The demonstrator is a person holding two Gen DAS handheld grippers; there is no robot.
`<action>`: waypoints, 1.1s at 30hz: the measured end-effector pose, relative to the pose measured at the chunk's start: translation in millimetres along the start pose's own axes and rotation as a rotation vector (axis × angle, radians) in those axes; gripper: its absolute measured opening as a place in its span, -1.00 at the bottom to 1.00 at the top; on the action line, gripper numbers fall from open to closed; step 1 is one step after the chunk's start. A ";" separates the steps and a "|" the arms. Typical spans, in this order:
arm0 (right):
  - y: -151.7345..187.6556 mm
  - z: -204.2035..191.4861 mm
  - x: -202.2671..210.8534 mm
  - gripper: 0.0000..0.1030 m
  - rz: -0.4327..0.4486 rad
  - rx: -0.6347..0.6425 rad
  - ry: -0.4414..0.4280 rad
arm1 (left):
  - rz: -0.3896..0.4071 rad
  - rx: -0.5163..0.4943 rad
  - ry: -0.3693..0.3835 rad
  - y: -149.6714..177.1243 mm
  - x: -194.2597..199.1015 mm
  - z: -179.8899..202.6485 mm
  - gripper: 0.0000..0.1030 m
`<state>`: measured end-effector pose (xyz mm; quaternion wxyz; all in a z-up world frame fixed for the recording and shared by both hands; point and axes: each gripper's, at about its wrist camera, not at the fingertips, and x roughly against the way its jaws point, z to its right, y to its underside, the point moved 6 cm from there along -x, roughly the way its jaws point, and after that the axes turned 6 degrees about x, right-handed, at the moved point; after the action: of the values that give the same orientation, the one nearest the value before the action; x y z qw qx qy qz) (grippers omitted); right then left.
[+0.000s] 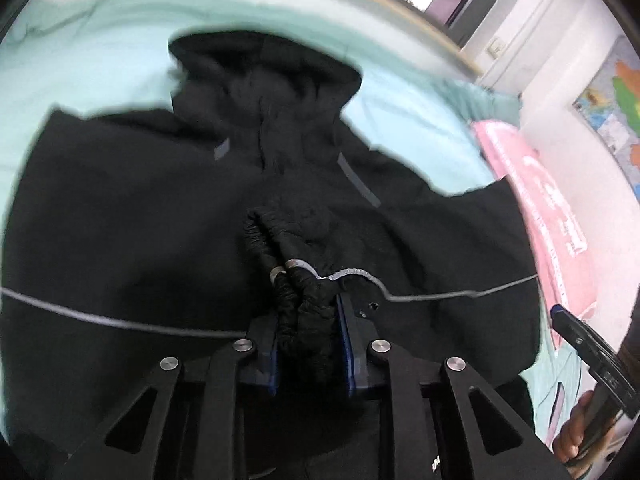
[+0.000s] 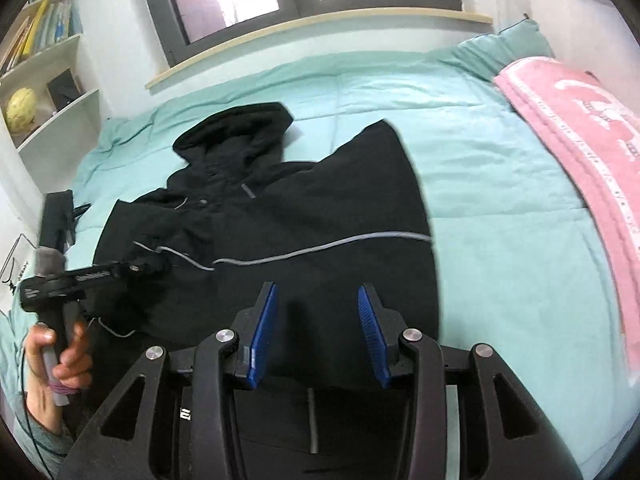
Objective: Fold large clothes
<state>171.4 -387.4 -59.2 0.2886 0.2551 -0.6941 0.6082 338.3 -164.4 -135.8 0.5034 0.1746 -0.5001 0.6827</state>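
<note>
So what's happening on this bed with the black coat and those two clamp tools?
A person is folding a black hooded jacket spread on a bed with a teal cover, using a hand-held gripper in each hand. The left gripper has its fingers closed on a bunched, elasticated cuff of the jacket, over the jacket's middle. The right gripper is open and empty above the jacket's lower part. A pink towel lies alongside.

- Jacket: black, with a thin grey piping line and short grey strips near the hood.
- Bedcover: plain mint green.
- Towel, along the bed's right edge: pink with white figures.
- Gripper pads: blue on black fingers.
- Ball: yellow.
</note>
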 end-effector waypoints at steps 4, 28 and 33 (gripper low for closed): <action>-6.3 4.0 2.4 -0.13 0.004 0.020 0.027 | 0.125 0.015 0.040 -23.1 56.4 -17.4 -0.56; -46.0 -60.6 -81.0 0.18 -0.068 0.194 0.133 | 0.230 -0.175 -0.233 -27.7 113.6 -67.7 0.30; -63.8 -82.8 -92.8 0.18 0.006 0.207 0.133 | 0.109 -0.213 -0.250 -31.8 43.6 -38.7 0.30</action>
<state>289.1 -313.3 -73.0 0.3043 0.2406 -0.6079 0.6928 357.1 -109.0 -104.3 0.4153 0.1763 -0.6370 0.6250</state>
